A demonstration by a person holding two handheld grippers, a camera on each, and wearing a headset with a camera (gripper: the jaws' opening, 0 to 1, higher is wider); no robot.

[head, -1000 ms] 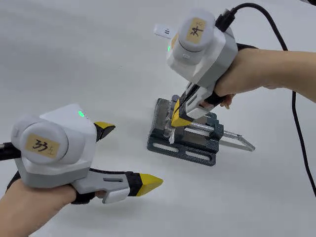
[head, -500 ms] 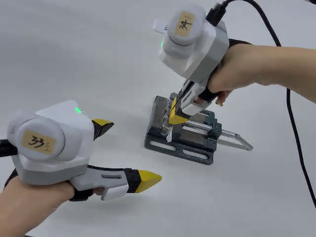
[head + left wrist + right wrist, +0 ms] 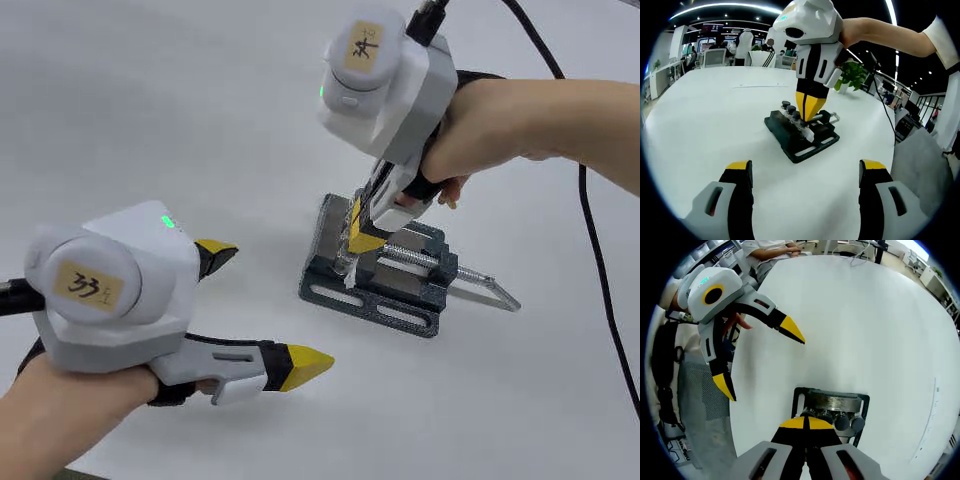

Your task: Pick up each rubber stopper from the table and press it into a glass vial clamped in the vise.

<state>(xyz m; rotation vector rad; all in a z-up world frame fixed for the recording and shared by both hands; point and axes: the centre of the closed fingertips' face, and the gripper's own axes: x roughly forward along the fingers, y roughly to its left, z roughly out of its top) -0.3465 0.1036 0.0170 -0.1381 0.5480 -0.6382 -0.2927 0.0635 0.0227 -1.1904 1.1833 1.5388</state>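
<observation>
Open white surface (image 3: 150, 120) lies left of, before and behind the vise (image 3: 380, 305) — wide room to pass. Above the vise stands the right gripper (image 3: 362, 238), fingers pressed together, barring the way down. The vise's screw handle (image 3: 490, 288) juts rightward; a black cable (image 3: 600, 290) trails beyond it. The left gripper (image 3: 280, 305), fingers spread, hangs well apart.

The left gripper (image 3: 804, 172) has its yellow-tipped jaws spread wide. Ahead between them, a dark metal vise (image 3: 807, 145) clamps black-stoppered glass vials (image 3: 786, 106). The right gripper (image 3: 810, 112) points its closed tips down onto the row.
</observation>
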